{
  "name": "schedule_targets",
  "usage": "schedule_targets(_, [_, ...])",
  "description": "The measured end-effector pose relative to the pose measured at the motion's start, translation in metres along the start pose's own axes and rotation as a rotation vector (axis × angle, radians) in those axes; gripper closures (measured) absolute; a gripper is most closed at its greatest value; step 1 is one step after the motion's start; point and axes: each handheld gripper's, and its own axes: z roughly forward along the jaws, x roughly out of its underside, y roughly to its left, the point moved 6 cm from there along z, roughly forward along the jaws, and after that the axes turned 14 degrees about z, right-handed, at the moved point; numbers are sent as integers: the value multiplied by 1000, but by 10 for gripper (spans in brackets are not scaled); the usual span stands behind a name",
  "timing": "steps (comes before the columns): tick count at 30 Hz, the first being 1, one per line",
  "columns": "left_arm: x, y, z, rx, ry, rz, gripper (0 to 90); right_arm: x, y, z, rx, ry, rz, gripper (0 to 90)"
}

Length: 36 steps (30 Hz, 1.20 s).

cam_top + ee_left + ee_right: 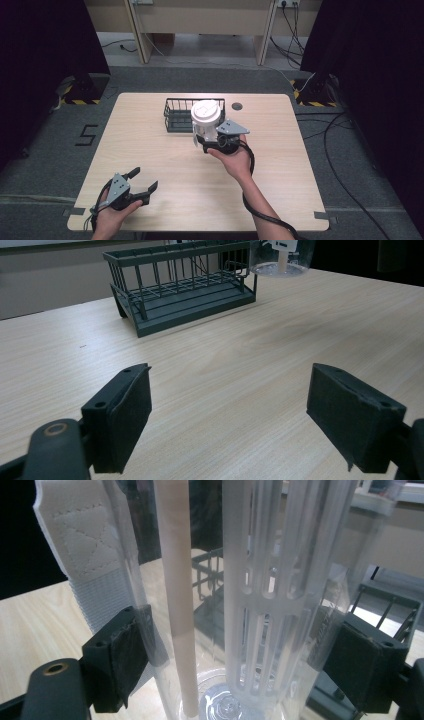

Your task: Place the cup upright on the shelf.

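A clear tumbler (206, 120) with a white lid stands upright just in front of the black wire basket (176, 119), near the table's middle back. My right gripper (206, 141) is shut on its lower part. In the right gripper view both pads press the clear wall of the tumbler (270, 580), and a pale straw (175, 580) and a slotted inner tube show inside it. My left gripper (144, 180) rests open near the front left edge, with nothing between its jaws (230, 415). From there the basket (185, 290) and the tumbler's base (280, 262) lie far ahead.
The wooden table (165, 150) has a round cable hole (237, 106) behind the tumbler. Dark curtains flank both sides, and cables run over the floor at the right (345, 150). A "5" (86, 135) is marked on the floor at the left.
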Motion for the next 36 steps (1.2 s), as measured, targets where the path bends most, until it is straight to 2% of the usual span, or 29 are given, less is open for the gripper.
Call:
schedule_targets(10, [0,0,0,1,0,-6,175,-16,-5,6,18,-15,0,186])
schedule_targets(23, [0,0,0,-1,-3,-11,175,-27,-13,13,39,-19,7,186])
schedule_targets(36, [1,1,1,-3,-5,-17,175,-47,-22,19,62,-48,20,185])
